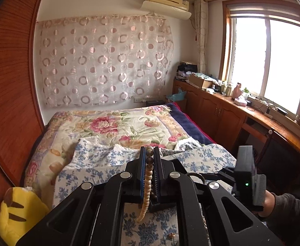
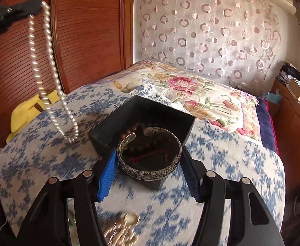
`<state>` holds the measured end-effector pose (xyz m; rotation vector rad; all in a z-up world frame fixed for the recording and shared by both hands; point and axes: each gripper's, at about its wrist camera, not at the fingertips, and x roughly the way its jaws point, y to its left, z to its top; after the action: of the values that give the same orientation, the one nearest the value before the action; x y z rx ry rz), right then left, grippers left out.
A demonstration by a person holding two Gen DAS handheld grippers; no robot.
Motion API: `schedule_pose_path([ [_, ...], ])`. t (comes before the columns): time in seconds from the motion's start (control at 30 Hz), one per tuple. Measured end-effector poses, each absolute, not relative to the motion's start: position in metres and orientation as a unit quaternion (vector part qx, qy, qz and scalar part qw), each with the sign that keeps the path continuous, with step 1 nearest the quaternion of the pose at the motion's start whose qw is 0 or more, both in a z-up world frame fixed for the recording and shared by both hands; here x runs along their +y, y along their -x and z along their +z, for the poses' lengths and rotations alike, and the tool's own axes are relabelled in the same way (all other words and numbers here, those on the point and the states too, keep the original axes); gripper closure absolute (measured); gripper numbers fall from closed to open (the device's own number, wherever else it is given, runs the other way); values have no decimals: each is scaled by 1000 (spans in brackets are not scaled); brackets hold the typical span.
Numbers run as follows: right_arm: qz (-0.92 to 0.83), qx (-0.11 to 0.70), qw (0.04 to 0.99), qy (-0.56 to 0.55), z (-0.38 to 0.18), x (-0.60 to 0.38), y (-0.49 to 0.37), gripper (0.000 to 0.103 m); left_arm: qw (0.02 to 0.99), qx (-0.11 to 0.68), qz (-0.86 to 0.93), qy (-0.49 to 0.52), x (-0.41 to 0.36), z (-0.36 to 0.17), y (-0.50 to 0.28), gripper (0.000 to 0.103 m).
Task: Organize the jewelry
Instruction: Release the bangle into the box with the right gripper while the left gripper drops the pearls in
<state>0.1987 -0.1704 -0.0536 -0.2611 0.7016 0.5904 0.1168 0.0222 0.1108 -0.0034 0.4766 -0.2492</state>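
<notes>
Jewelry sorting midway: left gripper (image 1: 150, 153) pinches a pearl necklace (image 2: 51, 65) aloft; right gripper (image 2: 148, 164), half-spread, clasps a silver cuff bangle (image 2: 149, 164) near the black box (image 2: 141, 119) already holding beads.

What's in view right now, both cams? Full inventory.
pearl necklace: 1, white, hanging from left tongs
cuff bracelet: 1, silver, engraved, held between right tongs' pads
box: 1, black, open, on bed, beads inside
loose jewelry: gold, blurred, on blanket near camera
blanket: 1, blue-white floral, on bed
plush toy: 1, yellow, bed's edge
curtain: 1, pink circles, wall
air conditioner: 1, cream, above curtain
left tongs: black, shut on necklace
right tongs: black, blue pads
hand: 1, dark sleeve, holding right tongs
</notes>
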Motion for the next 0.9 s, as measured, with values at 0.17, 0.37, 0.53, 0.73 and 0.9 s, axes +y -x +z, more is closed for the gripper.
schedule_pose_path([
  [0.17, 287, 347, 882, 140, -63, -159, -220, 41, 966, 231, -117, 0, 24, 118, -127, 97],
  [0.37, 294, 349, 879, 139, -69, -157, -228, 40, 966, 232, -113, -2, 24, 120, -137, 97],
  [0.53, 301, 345, 878, 137, -67, -159, -226, 40, 966, 232, -116, -3, 24, 122, -143, 97],
  [0.73, 295, 344, 883, 122, -61, -178, -221, 40, 966, 226, -129, -8, 13, 129, -161, 97],
  [0.9, 284, 342, 889, 112, -56, -194, -217, 40, 966, 218, -139, -18, -5, 133, -167, 97],
])
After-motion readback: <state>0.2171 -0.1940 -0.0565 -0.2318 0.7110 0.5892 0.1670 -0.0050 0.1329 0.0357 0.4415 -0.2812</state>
